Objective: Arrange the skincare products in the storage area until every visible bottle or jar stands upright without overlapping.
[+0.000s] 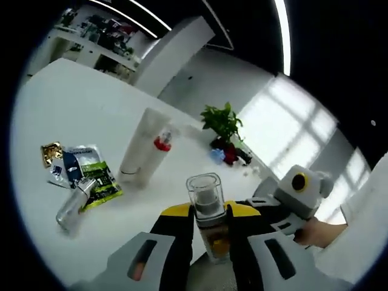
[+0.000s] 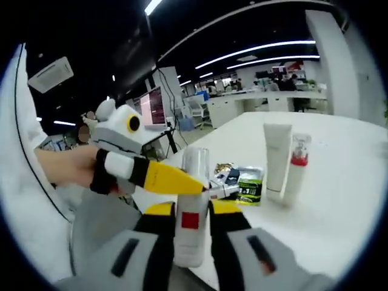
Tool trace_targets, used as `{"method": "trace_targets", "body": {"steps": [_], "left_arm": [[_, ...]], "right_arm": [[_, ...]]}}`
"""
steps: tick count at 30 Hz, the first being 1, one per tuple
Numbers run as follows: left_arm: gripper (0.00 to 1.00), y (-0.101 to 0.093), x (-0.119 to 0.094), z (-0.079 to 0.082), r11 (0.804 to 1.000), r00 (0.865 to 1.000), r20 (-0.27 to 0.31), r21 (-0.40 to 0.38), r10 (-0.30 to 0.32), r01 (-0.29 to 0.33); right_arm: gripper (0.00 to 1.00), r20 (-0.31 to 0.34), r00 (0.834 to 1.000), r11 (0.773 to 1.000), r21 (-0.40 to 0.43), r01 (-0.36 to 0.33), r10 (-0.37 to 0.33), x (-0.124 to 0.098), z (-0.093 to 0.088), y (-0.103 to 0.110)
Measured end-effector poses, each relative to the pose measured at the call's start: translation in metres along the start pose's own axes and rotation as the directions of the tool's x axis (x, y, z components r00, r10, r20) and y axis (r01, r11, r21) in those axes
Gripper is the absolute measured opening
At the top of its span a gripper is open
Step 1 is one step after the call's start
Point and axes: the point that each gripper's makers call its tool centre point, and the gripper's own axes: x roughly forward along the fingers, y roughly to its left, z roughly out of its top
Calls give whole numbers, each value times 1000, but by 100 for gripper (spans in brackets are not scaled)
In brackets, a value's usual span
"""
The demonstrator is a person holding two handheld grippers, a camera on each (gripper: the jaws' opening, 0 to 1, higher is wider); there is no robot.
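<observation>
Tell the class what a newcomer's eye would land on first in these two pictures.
First, the clear bottle clamped upright between the left gripper jaws at the bottom of the left gripper view. In the right gripper view, the right gripper grips a white bottle with a red square label, while the left gripper crosses in from the left. Beyond, a white tube and a red-banded tube stand side by side on the white table.

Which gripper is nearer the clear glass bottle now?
Left. The left gripper holds the glass bottle between its fingers; the right gripper, gripping a white bottle, sits off to its side.
</observation>
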Motion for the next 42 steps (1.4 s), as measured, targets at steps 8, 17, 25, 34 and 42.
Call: {"method": "trace_targets", "body": {"steps": [8, 17, 25, 34, 42], "left_arm": [[17, -31, -4, 10, 966, 975, -128, 165, -182, 202], [17, -61, -4, 17, 867, 909, -260, 302, -324, 396], [16, -62, 2, 22, 804, 887, -318, 396, -334, 444], [16, -33, 22, 16, 744, 918, -351, 560, -186, 365], [17, -3, 43, -3, 714, 914, -400, 621, -66, 323]], "right_arm": [[25, 21, 985, 985, -7, -170, 170, -13, 9, 14], [29, 18, 954, 952, -68, -298, 300, -18, 25, 20], [24, -4, 955, 949, -113, -295, 297, -12, 26, 14], [23, -30, 989, 966, -216, -145, 142, 7, 8, -20], [23, -74, 995, 968, -237, -81, 65, 27, -17, -43]]}}
